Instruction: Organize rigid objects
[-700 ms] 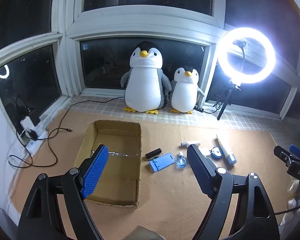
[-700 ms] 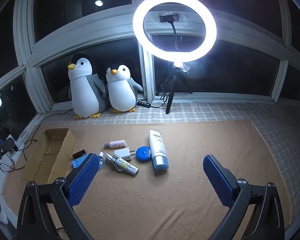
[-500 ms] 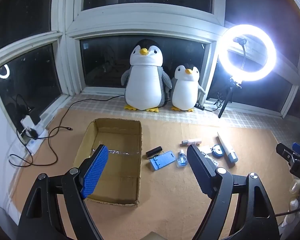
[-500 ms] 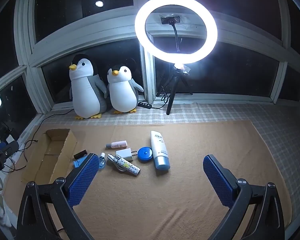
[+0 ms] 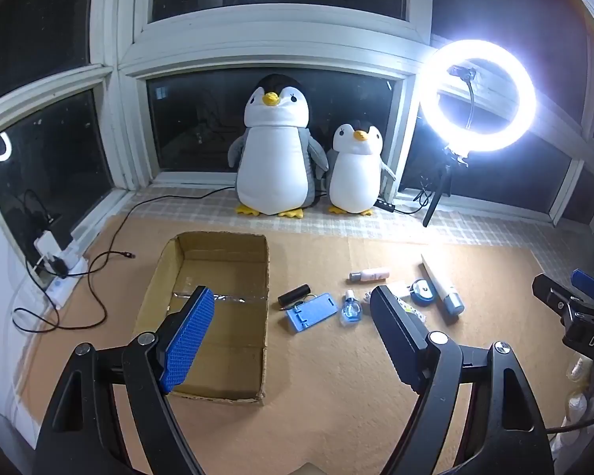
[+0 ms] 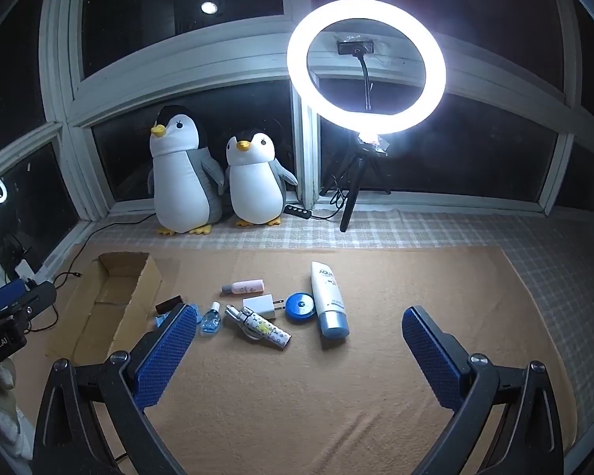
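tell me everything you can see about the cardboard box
The cardboard box is a shallow, open-topped brown rectangle of plain corrugated board, with a shiny tape strip across its floor. It looks empty and sits flat on the tan mat, left of the scattered small items. Nothing touches it; the open left tongs hover above it.

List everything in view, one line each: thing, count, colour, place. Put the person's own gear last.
cardboard box: 1, brown, open and empty, left on the mat
black cylinder: 1, black, just right of the box
phone stand: 1, light blue, beside the cylinder
small bottle: 1, clear blue, mid row
pink bottle: 1, pale pink, lying behind the row
charger plug: 1, white, mid row
patterned stick: 1, white with print, lying in front
round case: 1, blue, beside the tube
tube: 1, white with blue cap, right end
plush penguins: 2, white and grey, by the window
ring light: 1, lit white, on a tripod
left claw: 1, open, empty
right claw: 1, open, empty
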Tool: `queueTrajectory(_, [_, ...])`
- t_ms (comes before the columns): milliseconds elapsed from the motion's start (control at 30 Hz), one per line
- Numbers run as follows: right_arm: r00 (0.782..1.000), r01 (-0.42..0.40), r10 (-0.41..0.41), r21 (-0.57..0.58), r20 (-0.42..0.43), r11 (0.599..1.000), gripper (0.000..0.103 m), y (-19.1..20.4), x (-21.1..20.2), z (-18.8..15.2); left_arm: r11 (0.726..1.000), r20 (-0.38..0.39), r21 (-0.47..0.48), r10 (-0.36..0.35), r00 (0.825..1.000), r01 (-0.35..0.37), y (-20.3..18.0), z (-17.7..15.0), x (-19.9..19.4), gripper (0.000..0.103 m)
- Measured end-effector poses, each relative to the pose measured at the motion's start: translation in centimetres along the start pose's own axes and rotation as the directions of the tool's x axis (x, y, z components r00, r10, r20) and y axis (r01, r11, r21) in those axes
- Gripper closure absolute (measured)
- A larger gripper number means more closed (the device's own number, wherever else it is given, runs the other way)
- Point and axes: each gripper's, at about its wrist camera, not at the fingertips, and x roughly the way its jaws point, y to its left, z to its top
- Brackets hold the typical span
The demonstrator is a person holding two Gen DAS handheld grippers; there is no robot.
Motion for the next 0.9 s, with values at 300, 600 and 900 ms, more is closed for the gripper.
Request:
queueTrajectory(300, [1.000, 0.004, -0.004, 0.001, 0.007, 1.000, 0.000, -0.02, -0.13, 0.06, 1.000, -0.001, 0.003, -0.002, 1.000, 0.002, -0.23, 0.06, 0.04, 0.022])
queueTrajectory(600, [1.000, 0.009, -0.009, -0.001, 0.010, 1.000, 0.000, -0.20, -0.06, 0.19, 1.000, 0.000, 0.008, -0.002, 1.000, 0.002, -0.45, 0.06, 0.13, 0.022])
queueTrajectory(900, [1.000, 0.011, -0.011, -0.001, 0.008, 1.000, 0.000, -0.44, -0.01, 0.17, 1.000, -0.001, 0.008, -0.003, 1.000, 0.003, -0.54, 0.09, 0.18, 0.022])
